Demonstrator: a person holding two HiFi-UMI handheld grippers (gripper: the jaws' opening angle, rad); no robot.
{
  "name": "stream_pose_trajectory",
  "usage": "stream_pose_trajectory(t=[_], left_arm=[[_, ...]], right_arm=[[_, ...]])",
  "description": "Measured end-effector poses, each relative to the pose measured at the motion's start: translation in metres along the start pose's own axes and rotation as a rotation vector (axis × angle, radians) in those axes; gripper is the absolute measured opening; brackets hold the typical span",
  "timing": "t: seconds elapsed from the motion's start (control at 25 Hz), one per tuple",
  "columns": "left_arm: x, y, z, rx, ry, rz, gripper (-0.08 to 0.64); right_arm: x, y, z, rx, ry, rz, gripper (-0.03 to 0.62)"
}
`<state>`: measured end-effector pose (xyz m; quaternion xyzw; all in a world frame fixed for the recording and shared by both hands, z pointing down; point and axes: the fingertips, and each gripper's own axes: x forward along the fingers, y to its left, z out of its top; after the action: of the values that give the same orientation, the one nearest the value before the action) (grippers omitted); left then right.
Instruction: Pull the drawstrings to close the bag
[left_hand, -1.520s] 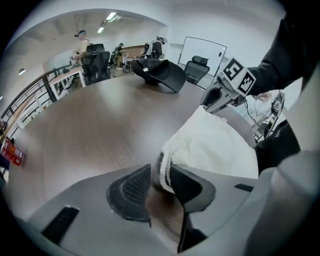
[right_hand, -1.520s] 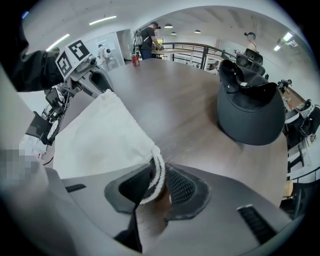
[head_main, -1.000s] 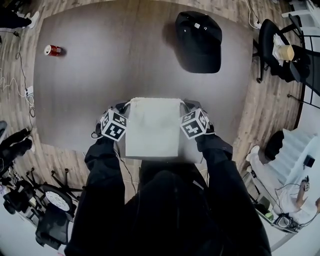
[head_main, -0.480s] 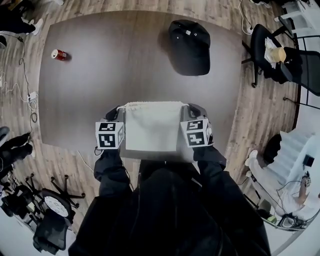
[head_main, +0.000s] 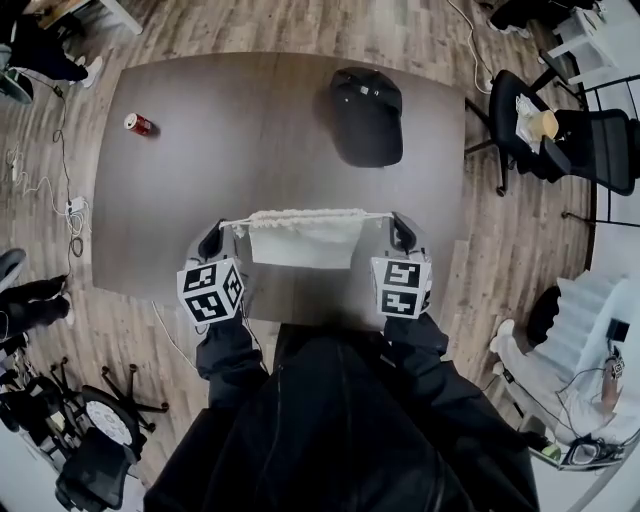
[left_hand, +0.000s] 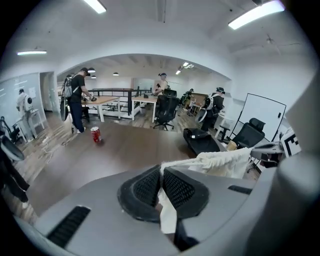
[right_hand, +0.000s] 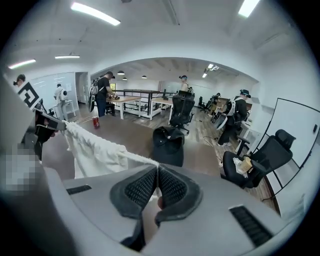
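Centre frame, my left claw (head_main: 222, 235) and right claw (head_main: 398, 230) each pinch a white cord drawstring (right_hand: 138, 158), held apart and taut so the mouth of the cream cloth bag (head_main: 300, 242) gathers.

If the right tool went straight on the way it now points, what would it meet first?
Likely the black cap on the table, lying straight beyond the right tool; depth is unclear, so bare table just before it is possible.
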<state>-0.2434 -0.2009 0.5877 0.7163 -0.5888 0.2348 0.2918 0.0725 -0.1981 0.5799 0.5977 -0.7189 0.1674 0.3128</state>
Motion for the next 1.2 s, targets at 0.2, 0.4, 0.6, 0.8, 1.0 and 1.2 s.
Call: stream_pose_trajectory(t=[0.2, 0.4, 0.6, 0.8, 1.0, 1.2], left_arm=[[-0.026, 0.002, 0.030, -0.036, -0.081, 0.034, 0.034], [-0.042, 0.005, 0.047, -0.060, -0.140, 0.068, 0.034], [-0.056, 0.008, 0.059, -0.074, -0.182, 0.103, 0.034], [-0.064, 0.010, 0.064, -0.097, -0.209, 0.128, 0.034], [-0.067, 0.012, 0.066, -0.108, -0.220, 0.151, 0.034], [-0.073, 0.015, 0.069, -0.121, -0.227, 0.177, 0.034]], right_arm=[[-0.020, -0.018, 0.023, -0.001, -0.057, -0.031, 0.028], [-0.032, -0.031, 0.034, -0.003, -0.088, -0.053, 0.028], [-0.040, -0.040, 0.041, -0.001, -0.115, -0.069, 0.028], [-0.045, -0.051, 0.041, 0.004, -0.124, -0.081, 0.028], [-0.047, -0.058, 0.038, 0.014, -0.127, -0.089, 0.028], [-0.049, -0.065, 0.038, 0.025, -0.124, -0.094, 0.028]])
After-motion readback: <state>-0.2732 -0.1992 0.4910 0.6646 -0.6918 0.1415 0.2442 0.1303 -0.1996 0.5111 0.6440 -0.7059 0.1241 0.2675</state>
